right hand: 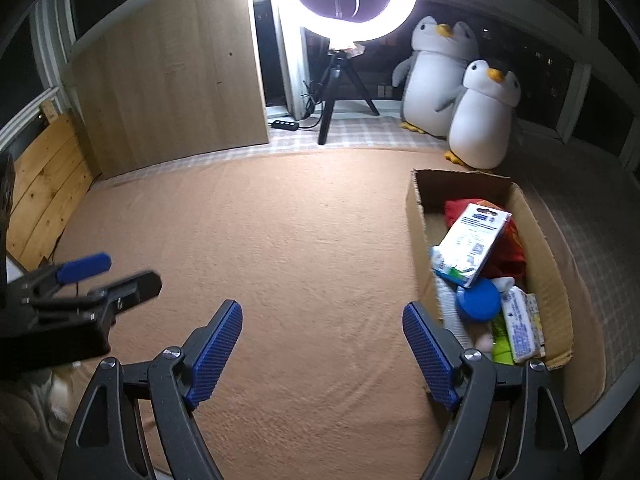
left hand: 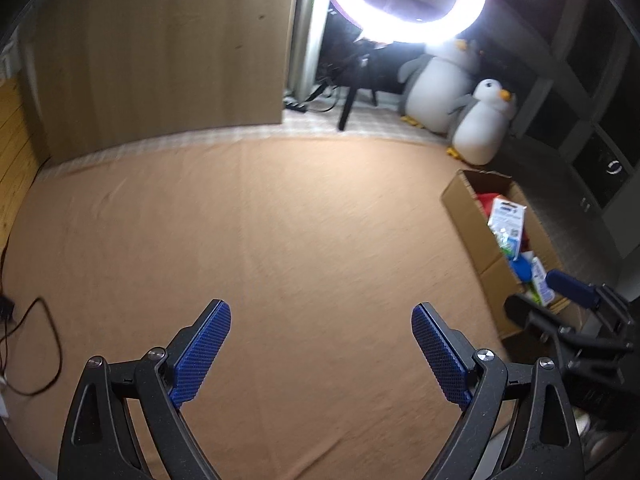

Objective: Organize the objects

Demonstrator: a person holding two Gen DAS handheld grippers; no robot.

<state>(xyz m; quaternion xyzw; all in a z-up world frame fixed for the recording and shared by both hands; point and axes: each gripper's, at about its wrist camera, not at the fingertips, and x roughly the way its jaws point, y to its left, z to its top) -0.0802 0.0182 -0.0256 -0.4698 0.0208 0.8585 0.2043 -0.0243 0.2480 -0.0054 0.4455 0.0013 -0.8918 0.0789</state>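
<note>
We hold the left gripper and the right gripper over the tan blanket, both with fingers spread wide and grasping nothing. The cardboard box sits at the blanket's right edge, containing the white carton, blue lid and other packets.

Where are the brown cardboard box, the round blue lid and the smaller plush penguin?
brown cardboard box (right hand: 416,216), right wrist view, left wall.
round blue lid (right hand: 479,300), right wrist view, top face.
smaller plush penguin (right hand: 478,132), right wrist view, belly.
</note>
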